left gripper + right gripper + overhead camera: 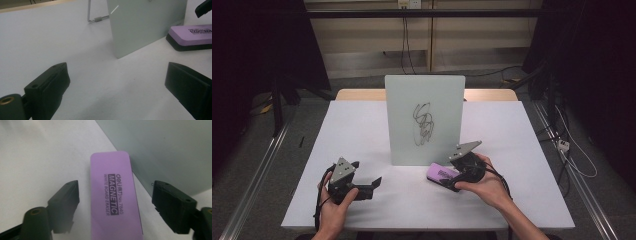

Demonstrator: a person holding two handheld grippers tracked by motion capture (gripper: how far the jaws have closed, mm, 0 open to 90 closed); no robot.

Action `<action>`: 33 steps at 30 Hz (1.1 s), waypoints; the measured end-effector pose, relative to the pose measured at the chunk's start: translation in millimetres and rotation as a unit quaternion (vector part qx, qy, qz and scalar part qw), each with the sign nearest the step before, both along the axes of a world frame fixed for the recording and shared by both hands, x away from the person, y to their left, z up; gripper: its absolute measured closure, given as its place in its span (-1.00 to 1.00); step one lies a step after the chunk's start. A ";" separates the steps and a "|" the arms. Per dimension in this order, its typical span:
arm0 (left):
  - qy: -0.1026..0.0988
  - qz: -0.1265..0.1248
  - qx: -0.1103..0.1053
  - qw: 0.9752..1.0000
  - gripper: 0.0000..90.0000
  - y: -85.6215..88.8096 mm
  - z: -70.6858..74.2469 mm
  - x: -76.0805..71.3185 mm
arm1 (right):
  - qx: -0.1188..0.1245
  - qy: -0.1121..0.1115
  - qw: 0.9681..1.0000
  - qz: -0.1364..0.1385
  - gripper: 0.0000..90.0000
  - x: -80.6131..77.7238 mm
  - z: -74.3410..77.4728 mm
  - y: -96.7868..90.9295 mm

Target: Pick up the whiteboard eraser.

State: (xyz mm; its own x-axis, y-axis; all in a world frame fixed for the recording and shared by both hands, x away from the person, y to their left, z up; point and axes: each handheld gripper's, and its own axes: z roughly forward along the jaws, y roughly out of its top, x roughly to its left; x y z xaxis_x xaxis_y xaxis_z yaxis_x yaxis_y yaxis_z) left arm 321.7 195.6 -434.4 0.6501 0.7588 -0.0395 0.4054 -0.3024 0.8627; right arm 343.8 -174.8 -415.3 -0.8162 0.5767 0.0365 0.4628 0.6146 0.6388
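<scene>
The purple eraser (115,195) lies flat on the white table (362,130), just in front of the lower right corner of the upright whiteboard (424,120), with its black felt base down and its purple top up. In the right gripper view its printed label reads "MAGNETIC WHITE BOARD ERASER", running along its length, and its far end comes close to the foot of the board. The right gripper (116,205) straddles the eraser: one black jaw stands on each long side of it, with a visible gap between each pad and the eraser's edge, so the jaws are parted around it and do not press on it. In the high view this gripper sits at the right front of the table, held in the person's right hand (484,187), its jaws pointing left towards the eraser. The left gripper (117,85) rests low over the table at the left front, held in the left hand (334,202), well apart from the eraser; its jaws stand wide with only bare table between them. From the left gripper view the eraser shows at the upper right, beside the board's near corner. The whiteboard stands near the middle of the table on a wire stand (95,18) and carries a black scribble (423,125) on its face.
</scene>
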 end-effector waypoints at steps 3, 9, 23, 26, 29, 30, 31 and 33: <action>0.001 0.000 0.001 1.000 -0.88 -0.3 -0.3 0.0 | -0.007 0.004 1.000 0.005 -0.41 2.0 -2.0 3.7; 0.006 -0.004 0.003 1.000 -0.88 -1.2 -1.5 0.5 | -0.010 0.009 1.000 0.008 -0.31 5.6 -7.8 6.4; 0.012 -0.002 0.006 1.000 -0.88 -1.3 -3.8 3.7 | -0.042 0.015 0.999 0.019 -0.16 6.0 -17.0 11.3; 0.012 -0.003 0.007 1.000 -0.88 -1.5 -3.8 3.9 | -0.046 0.013 0.999 0.019 -0.11 6.0 -16.7 11.6; 0.012 -0.003 0.008 1.000 -0.88 -1.6 -3.8 3.9 | -0.049 0.012 0.999 0.022 -0.10 6.0 -16.6 11.4; 0.012 -0.003 0.008 1.000 -0.88 -1.5 -3.7 3.9 | -0.048 0.013 0.999 0.022 -0.10 5.7 -16.6 11.7; 0.012 -0.003 0.008 1.000 -0.88 -1.4 -3.7 3.9 | -0.050 0.011 0.998 0.024 -0.10 5.9 -16.7 11.8; 0.011 -0.003 0.007 1.000 -0.88 -1.1 -3.7 3.9 | -0.051 0.012 0.998 0.023 -0.10 5.7 -16.6 12.0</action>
State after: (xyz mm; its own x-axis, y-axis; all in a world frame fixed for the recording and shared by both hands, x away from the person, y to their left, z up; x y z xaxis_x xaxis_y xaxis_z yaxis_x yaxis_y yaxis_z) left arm 325.5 194.5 -438.1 0.6531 0.7560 -0.0433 0.4233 -0.3170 0.8487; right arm 349.5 -162.8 -431.9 -0.8419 0.5396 -0.0012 0.4460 0.6970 0.5615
